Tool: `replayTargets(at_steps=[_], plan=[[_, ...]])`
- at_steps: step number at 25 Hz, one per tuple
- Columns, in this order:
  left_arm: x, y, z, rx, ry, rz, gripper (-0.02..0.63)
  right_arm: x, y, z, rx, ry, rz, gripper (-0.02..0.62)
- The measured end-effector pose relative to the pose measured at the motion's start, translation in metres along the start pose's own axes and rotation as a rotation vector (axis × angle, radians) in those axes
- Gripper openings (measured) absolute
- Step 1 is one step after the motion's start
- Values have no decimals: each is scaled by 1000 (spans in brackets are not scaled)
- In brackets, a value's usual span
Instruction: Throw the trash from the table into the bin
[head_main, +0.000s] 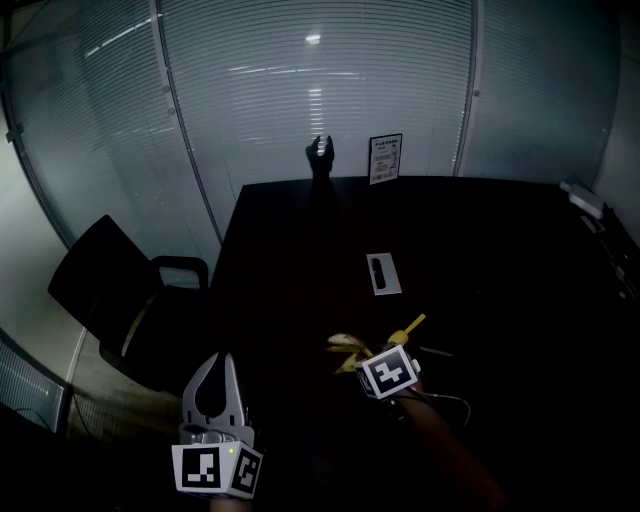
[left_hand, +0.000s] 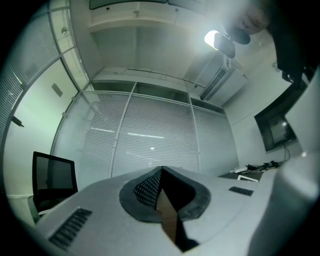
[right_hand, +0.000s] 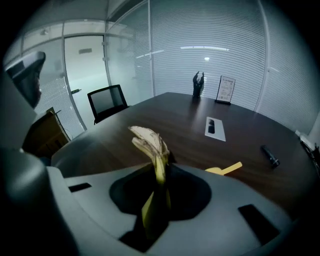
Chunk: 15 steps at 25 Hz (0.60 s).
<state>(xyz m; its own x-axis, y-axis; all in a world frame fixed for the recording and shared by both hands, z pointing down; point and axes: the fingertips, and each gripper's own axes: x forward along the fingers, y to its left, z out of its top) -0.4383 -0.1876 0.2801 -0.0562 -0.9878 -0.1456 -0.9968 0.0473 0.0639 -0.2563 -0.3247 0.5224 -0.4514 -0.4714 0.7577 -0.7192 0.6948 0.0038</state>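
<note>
A banana peel (right_hand: 150, 145) is pinched between the jaws of the right gripper (right_hand: 159, 172) just above the near part of the dark wooden table (right_hand: 175, 112). Picking up is therefore judged done, and a carry to the bin, nowhere clearly seen, is called for, with a yellow scrap (right_hand: 225, 169) left just to the right. The left gripper (left_hand: 162, 172) is held with jaws pressed together on nothing, and the dim room is walled with blinded glass, a black office chair (head_main: 110, 290) being set at the left.
</note>
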Motion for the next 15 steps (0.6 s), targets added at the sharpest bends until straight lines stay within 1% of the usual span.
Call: replayTargets(at_steps=[2, 6, 10, 15], plan=[[1, -2, 0, -1, 1, -2, -2, -19, -4, 17, 26, -73, -24, 74], [2, -5, 0, -2, 3, -4, -2, -45, -14, 32, 62, -153, -60, 74], [3, -6, -1, -2, 8, -5, -2, -69, -23, 55, 53, -325, -104, 74], [6, -11, -2, -5, 13, -14, -2, -110, -34, 71, 57, -469, -190, 74]])
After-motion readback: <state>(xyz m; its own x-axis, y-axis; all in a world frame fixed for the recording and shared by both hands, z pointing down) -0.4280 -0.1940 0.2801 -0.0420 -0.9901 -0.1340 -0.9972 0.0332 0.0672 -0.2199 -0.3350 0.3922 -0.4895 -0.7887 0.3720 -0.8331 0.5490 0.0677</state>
